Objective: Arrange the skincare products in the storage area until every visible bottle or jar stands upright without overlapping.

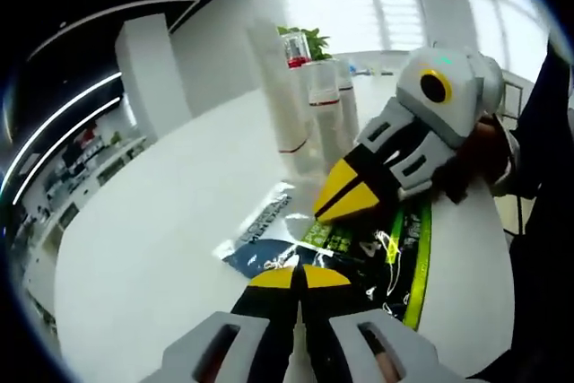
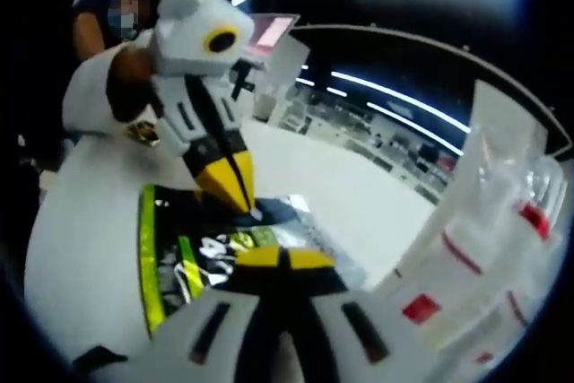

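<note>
Both clenched, empty grippers, left gripper and right gripper, are angled tips-down over the dark green-edged mat on the white bench, while upright clear bottles are seen standing beyond the mat.

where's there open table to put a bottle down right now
Bare white table spreads on the side of the dark printed mat away from the person, up to the tall clear bottles. Crowded: over the mat, where the left gripper and right gripper meet, and among the bottles.
</note>
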